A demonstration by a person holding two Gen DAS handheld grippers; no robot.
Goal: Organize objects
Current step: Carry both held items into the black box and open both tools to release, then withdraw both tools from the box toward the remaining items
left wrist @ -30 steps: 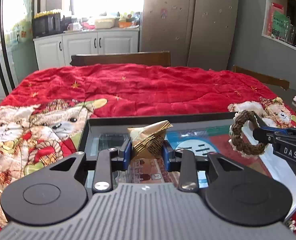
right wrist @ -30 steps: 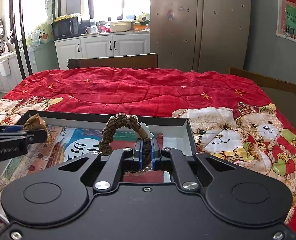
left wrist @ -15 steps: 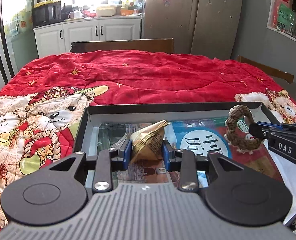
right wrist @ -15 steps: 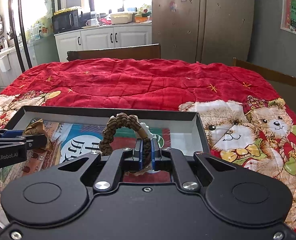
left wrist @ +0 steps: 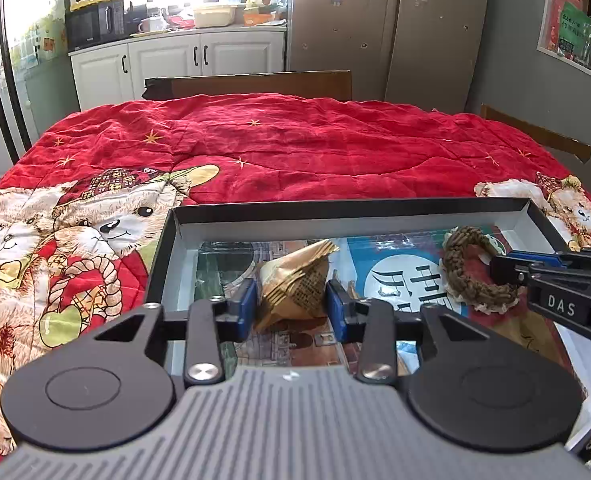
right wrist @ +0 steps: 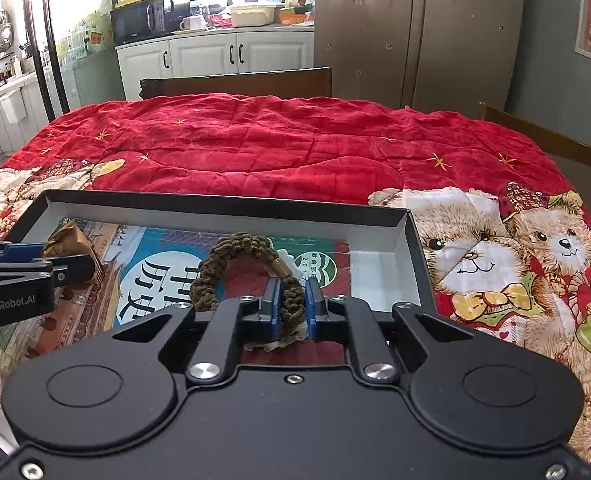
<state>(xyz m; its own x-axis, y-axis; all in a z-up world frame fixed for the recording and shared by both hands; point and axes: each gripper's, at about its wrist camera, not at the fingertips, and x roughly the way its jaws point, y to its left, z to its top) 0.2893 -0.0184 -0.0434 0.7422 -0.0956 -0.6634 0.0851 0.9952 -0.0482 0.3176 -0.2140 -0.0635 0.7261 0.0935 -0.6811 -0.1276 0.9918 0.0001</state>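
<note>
1. Left gripper point(left wrist: 291, 304) — releasing a gold paper wrapper point(left wrist: 295, 280) into the shallow black tray point(left wrist: 351, 206). Its jaws have just been opening; the blue pads now stand apart, the wrapper between them with a thin gap at either side, its base apparently resting on the printed sheet point(left wrist: 395, 280) lining the tray. To finish well, widen the jaws fully before lifting straight back, so neither pad drags the light wrapper along.
2. Wrapper position — toward 9 o'clock of the tray's middle, its crimped tip leaning toward 1 o'clock.
3. Right gripper point(right wrist: 291, 308) — jaws have just begun to ease apart, yet the pads appear to press the braided brown ring point(right wrist: 251, 272) between them. The ring arcs away toward 10 o'clock from the fingers, low over the tray floor, toward 3 o'clock of centre. Let go only once it lies flat, well apart from the wrapper.
</note>
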